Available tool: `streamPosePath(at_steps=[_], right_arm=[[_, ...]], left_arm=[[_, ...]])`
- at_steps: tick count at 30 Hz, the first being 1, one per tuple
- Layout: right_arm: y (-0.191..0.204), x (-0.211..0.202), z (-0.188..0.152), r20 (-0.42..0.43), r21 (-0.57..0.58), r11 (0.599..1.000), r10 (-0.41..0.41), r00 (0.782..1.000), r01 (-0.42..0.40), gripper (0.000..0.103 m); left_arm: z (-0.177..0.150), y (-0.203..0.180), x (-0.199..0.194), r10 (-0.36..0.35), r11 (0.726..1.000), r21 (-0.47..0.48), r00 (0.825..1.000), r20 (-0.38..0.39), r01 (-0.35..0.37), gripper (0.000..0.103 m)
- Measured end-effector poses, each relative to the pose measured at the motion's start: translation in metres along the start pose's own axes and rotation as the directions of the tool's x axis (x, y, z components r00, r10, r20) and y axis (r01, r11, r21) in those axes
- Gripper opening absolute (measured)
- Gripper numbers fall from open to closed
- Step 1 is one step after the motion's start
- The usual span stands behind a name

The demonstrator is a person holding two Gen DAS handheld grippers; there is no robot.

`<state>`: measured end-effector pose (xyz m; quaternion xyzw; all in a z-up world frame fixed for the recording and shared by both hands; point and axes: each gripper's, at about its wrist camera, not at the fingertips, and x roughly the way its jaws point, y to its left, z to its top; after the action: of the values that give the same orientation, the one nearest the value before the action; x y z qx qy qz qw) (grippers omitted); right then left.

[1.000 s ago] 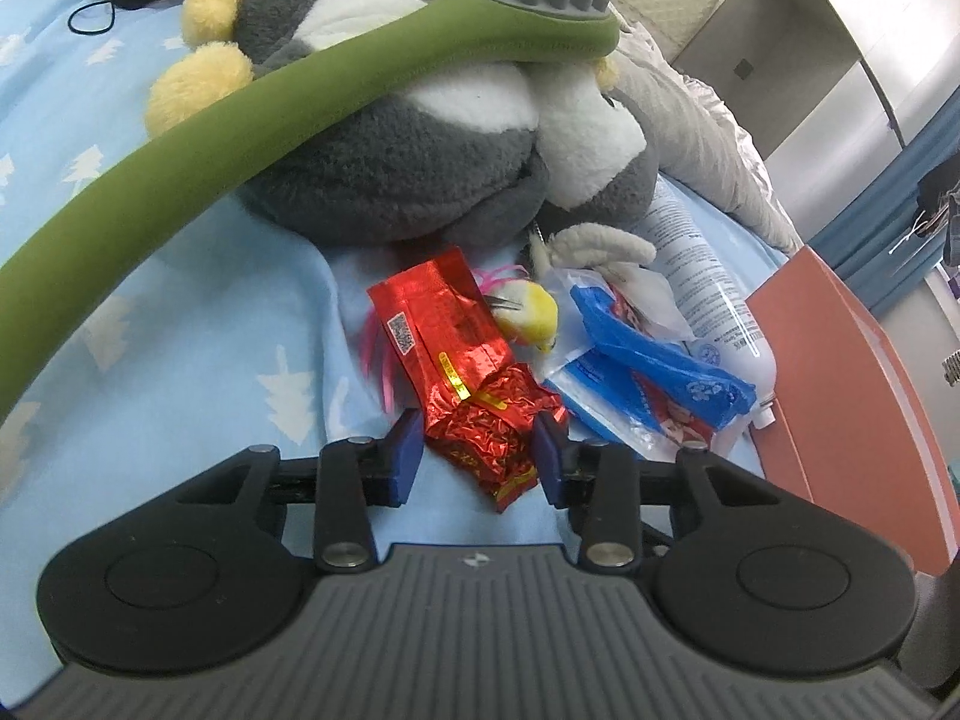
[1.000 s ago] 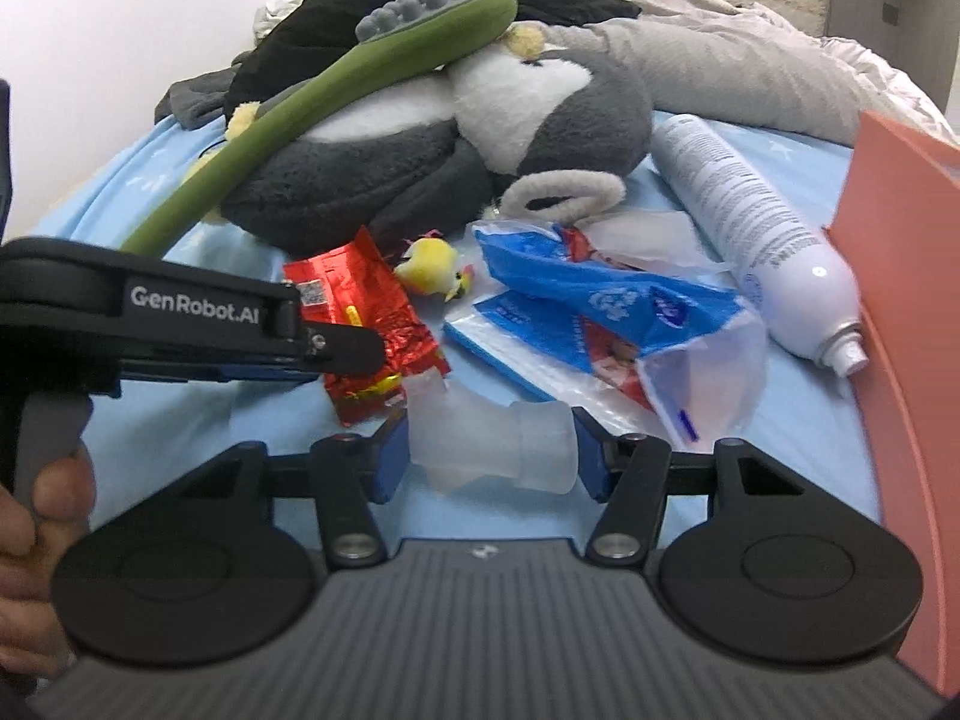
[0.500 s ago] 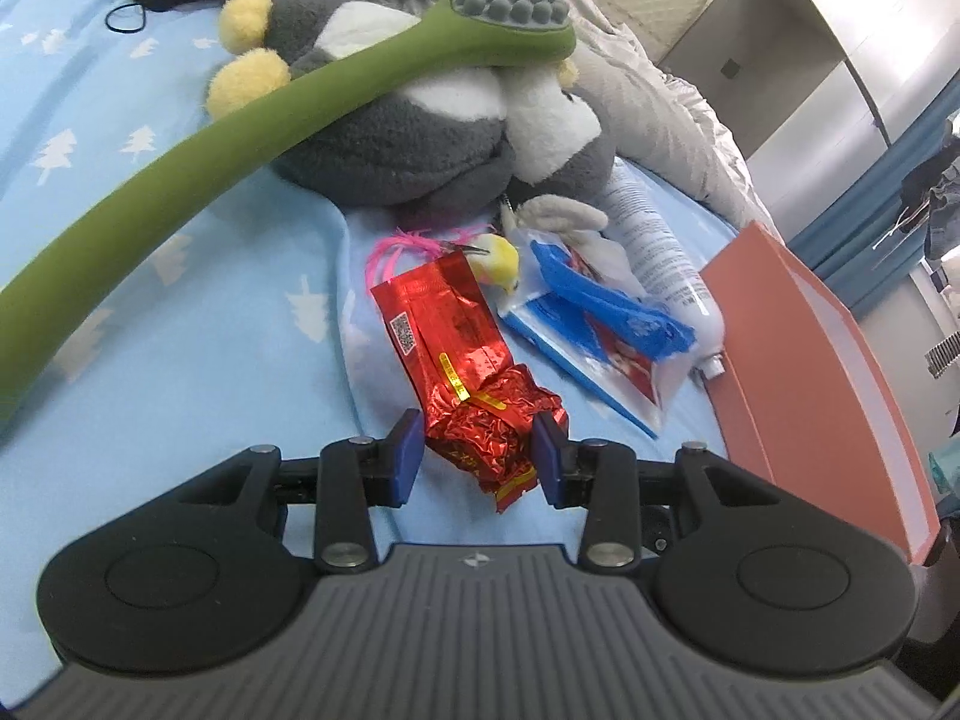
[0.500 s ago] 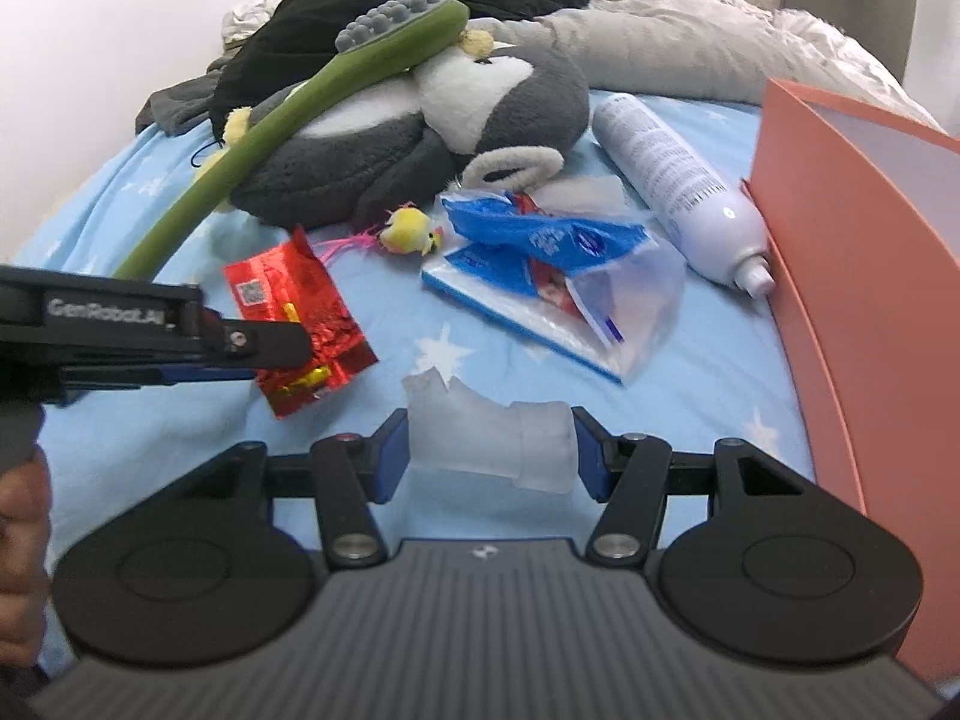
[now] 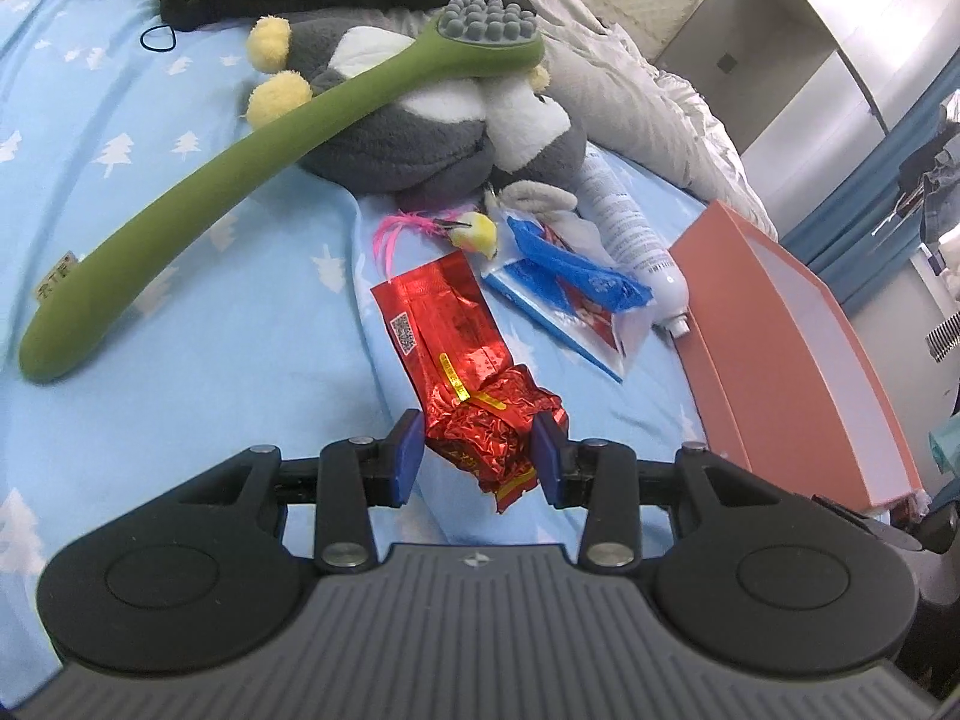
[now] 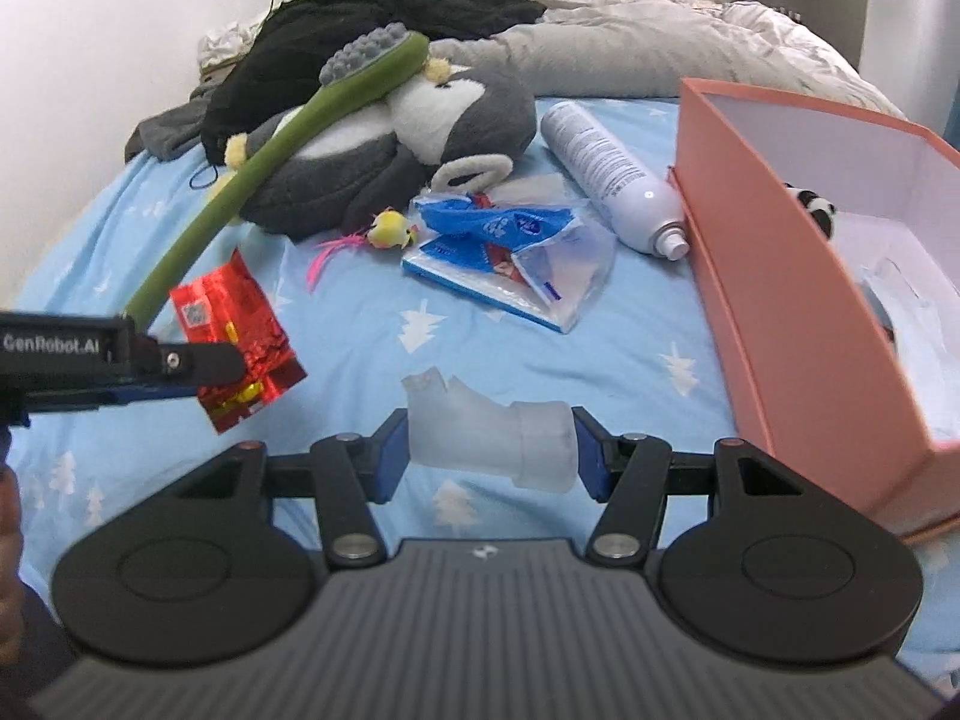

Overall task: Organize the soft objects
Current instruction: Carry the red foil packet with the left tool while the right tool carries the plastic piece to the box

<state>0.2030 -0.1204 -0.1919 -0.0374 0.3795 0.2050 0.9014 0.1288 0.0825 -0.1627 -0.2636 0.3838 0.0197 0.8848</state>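
- The left gripper (image 5: 477,450) is seen clenched on a red foil packet (image 5: 462,372); the crumpled lower end is pinched between the blue fingers (image 5: 403,457) and the flat upper end sticks out ahead, over the bed (image 5: 180,312).
- From the right wrist view, that same packet is seen held clear of the blue tree-print sheet, at the left edge of the picture.
- The right gripper (image 6: 491,449) is closed around a translucent soft piece (image 6: 489,435) (frosted, with a wider ribbed end), squeezed between both fingers (image 6: 390,450) above the sheet.
- An orange box (image 6: 780,276) is seen open at the right, just beside the right gripper; a small black-and-white item and some pale plastic lie inside it (what they are cannot be told).
- A grey and white plush toy (image 5: 420,132) is lying further up the bed, with a long green massage stick (image 5: 240,168) resting across it, grey nubbed head uppermost.
- Near the plush, a small yellow toy with pink feathers (image 6: 390,231) is lying on the sheet.
- Just beside it, a blue and clear plastic bag (image 6: 510,252) is spread flat.
- A white spray can (image 6: 612,174) is lying on its side between the bag and the orange box, nozzle towards the box.
- Dark clothes and a grey quilt (image 6: 630,42) are piled at the far end.
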Motion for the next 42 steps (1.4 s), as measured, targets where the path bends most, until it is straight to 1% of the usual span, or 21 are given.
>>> streamPosePath(at_steps=[6,8,10,11,13,16,19,21,23,25,27,30,34,36,38,40,42], right_arm=[[-0.009,-0.015,-0.002,-0.002,0.033,0.999,-0.018,1.0,0.018,0.059],[-0.012,-0.016,0.002,-0.015,0.054,0.998,-0.019,1.0,0.02,0.059],[-0.014,-0.016,0.011,-0.015,0.066,0.997,-0.026,1.0,0.026,0.059],[-0.015,-0.015,0.016,-0.011,0.074,0.997,-0.026,1.0,0.027,0.059],[-0.017,-0.01,0.032,-0.004,0.092,0.995,-0.023,1.0,0.023,0.059],[-0.02,0.001,0.059,0.004,0.088,0.996,-0.021,1.0,0.021,0.059],[-0.025,0.008,0.089,-0.019,0.109,0.994,-0.018,1.0,0.02,0.059],[-0.028,0.009,0.107,-0.038,0.122,0.992,-0.03,0.999,0.035,0.059],[-0.031,0.007,0.119,-0.046,0.123,0.991,-0.04,0.998,0.045,0.059],[-0.034,0.005,0.125,-0.058,0.138,0.989,-0.04,0.998,0.048,0.059],[-0.036,0.004,0.125,-0.058,0.158,0.987,-0.03,0.998,0.038,0.059],[-0.035,0.004,0.115,-0.039,0.144,0.989,-0.038,0.999,0.043,0.059],[-0.035,-0.008,0.093,0.022,0.167,0.985,-0.054,0.998,0.049,0.059],[-0.032,-0.021,0.085,0.048,0.174,0.982,-0.081,0.996,0.071,0.059],[-0.029,-0.036,0.077,0.042,0.198,0.976,-0.101,0.994,0.091,0.059],[-0.027,-0.055,0.073,0.041,0.236,0.97,-0.075,0.996,0.063,0.059],[-0.023,-0.072,0.069,0.059,0.228,0.972,-0.081,0.995,0.066,0.059]], left_arm=[[-0.007,-0.008,-0.008,-0.015,1.0,0.004,1.0,-0.021,0.015,0.044],[-0.005,-0.012,-0.004,-0.015,1.0,0.01,0.999,-0.032,0.016,0.044],[0.003,-0.015,0.003,-0.032,0.999,0.01,0.999,-0.045,0.032,0.044],[0.008,-0.017,0.007,-0.039,0.999,0.017,0.998,-0.048,0.04,0.044],[0.022,-0.021,0.018,-0.033,0.999,0.041,0.998,-0.052,0.035,0.044],[0.048,-0.027,0.033,-0.045,0.998,0.046,0.997,-0.069,0.049,0.044],[0.077,-0.035,0.042,-0.047,0.998,0.047,0.994,-0.096,0.052,0.044],[0.095,-0.042,0.045,-0.051,0.998,0.042,0.992,-0.115,0.056,0.044],[0.11,-0.051,0.047,-0.052,0.997,0.056,0.989,-0.135,0.06,0.044],[0.117,-0.058,0.047,-0.051,0.996,0.068,0.988,-0.148,0.062,0.044],[0.119,-0.062,0.048,-0.057,0.994,0.081,0.988,-0.145,0.069,0.045],[0.112,-0.065,0.046,-0.059,0.991,0.115,0.991,-0.121,0.073,0.045],[0.098,-0.066,0.035,-0.089,0.985,0.142,0.993,-0.083,0.1,0.044],[0.091,-0.068,0.022,-0.115,0.981,0.151,0.991,-0.066,0.124,0.044],[0.086,-0.071,0.006,-0.12,0.98,0.151,0.991,-0.06,0.128,0.044],[0.08,-0.076,-0.016,-0.138,0.976,0.165,0.99,-0.041,0.143,0.044],[0.075,-0.082,-0.037,-0.153,0.97,0.191,0.988,-0.013,0.153,0.044]])
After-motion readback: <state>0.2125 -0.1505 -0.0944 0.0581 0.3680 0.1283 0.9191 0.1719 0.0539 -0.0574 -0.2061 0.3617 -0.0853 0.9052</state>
